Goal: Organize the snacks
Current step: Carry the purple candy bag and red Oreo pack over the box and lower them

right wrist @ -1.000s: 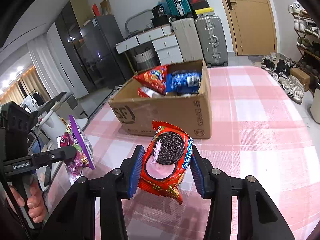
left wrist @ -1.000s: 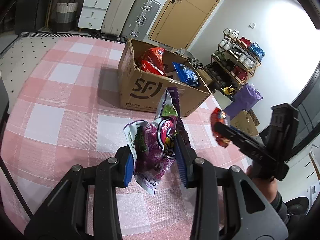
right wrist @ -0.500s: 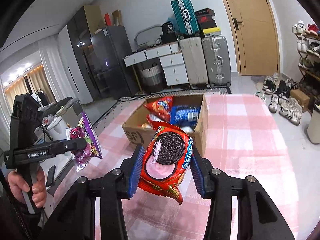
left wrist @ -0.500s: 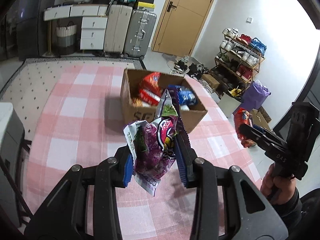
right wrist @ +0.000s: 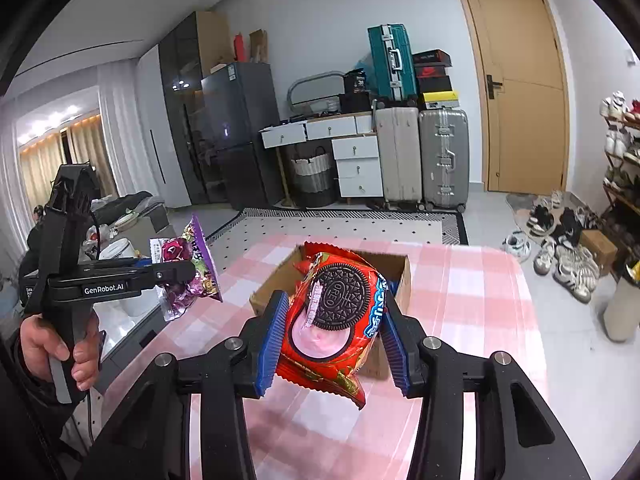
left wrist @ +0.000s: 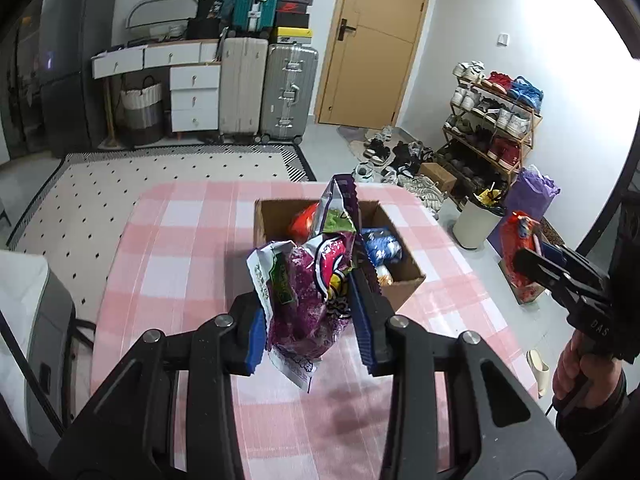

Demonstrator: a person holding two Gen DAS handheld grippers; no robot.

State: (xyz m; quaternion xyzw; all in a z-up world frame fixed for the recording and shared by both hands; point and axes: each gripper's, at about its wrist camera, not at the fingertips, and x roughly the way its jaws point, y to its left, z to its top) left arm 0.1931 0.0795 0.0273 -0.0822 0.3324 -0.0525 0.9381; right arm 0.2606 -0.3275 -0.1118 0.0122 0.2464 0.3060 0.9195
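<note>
My left gripper (left wrist: 310, 324) is shut on a purple snack bag (left wrist: 308, 292), held high above the pink checked table (left wrist: 180, 240). My right gripper (right wrist: 330, 336) is shut on a red Oreo pack (right wrist: 336, 312). Below and ahead of both sits an open cardboard box (left wrist: 400, 272) holding a red bag (left wrist: 304, 222) and a blue bag (left wrist: 380, 246). The left wrist view shows the right gripper (left wrist: 536, 260) with the red pack (left wrist: 516, 252) at the right. The right wrist view shows the left gripper (right wrist: 180, 276) with the purple bag (right wrist: 192, 268) at the left, gripped by a hand (right wrist: 60, 348).
Past the table lie a dotted rug (left wrist: 120, 180), suitcases (left wrist: 264, 88), white drawers (left wrist: 192, 96) and a wooden door (left wrist: 376, 40). A shoe rack (left wrist: 492, 120), loose shoes and a white bin (left wrist: 478, 220) stand right of the table. A grey appliance (left wrist: 36, 320) stands at its left.
Both grippers have risen with their packs still clamped; the box and table now look smaller and lower, and more of the room behind shows.
</note>
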